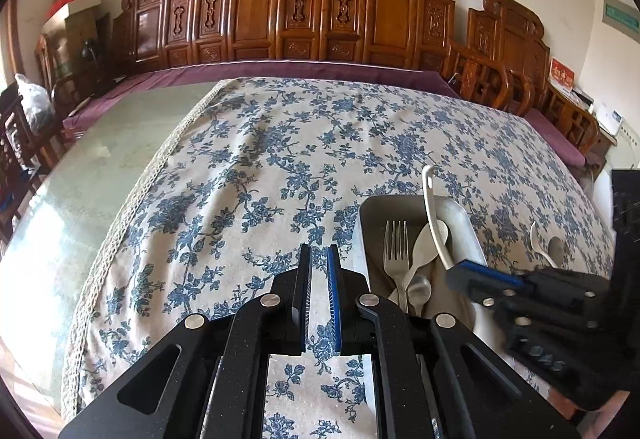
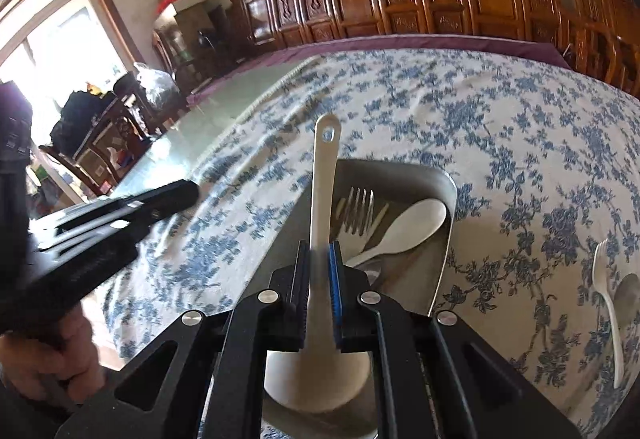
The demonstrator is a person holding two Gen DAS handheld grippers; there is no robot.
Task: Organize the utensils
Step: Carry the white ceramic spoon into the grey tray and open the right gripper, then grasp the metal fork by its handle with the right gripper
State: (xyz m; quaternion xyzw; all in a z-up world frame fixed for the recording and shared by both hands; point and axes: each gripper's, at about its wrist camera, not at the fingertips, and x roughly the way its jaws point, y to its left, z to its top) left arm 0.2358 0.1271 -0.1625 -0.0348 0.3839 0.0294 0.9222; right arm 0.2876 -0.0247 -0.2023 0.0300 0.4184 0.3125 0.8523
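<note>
Right gripper [image 2: 319,263] clamped on white rice paddle [image 2: 320,199], pads pinching the handle partway along. Handle end with its hang hole points to 12 o'clock in the right wrist view, paddle blade sits low behind the jaws at 6 o'clock. Paddle hangs over the near end of the metal tray [image 2: 442,239], tilted, handle reaching past the tray's far rim in the picture.

Left gripper [image 1: 319,263] closed, jaws nearly together, nothing between them. It hovers above the floral tablecloth [image 1: 260,179], just left of the tray [image 1: 370,207]. Left wrist view puts the tray at 3 o'clock of its jaws.

Tray contents: metal fork [image 1: 396,251] tines toward the far end, white plastic spoon [image 1: 430,239] lying diagonally beside it, metal spoon [image 1: 419,289] at the near end under the white one. In the left wrist view the paddle [image 1: 432,207] leans over the tray's right side, with the right gripper [image 1: 486,273] coming in from 4 o'clock.

Outside the tray, on the cloth at 3 o'clock: white plastic fork [image 2: 606,299] and a second metal spoon [image 2: 628,295] partly cut off by the frame edge. They lie close together; contact unclear.

Worktop [image 1: 100,159] shows bare glass on the left of the cloth. Carved wooden chairs [image 1: 300,11] line the far side at 12 o'clock. A person's hand [image 2: 52,355] shows gripping the left gripper's handle at 8 o'clock in the right wrist view.
</note>
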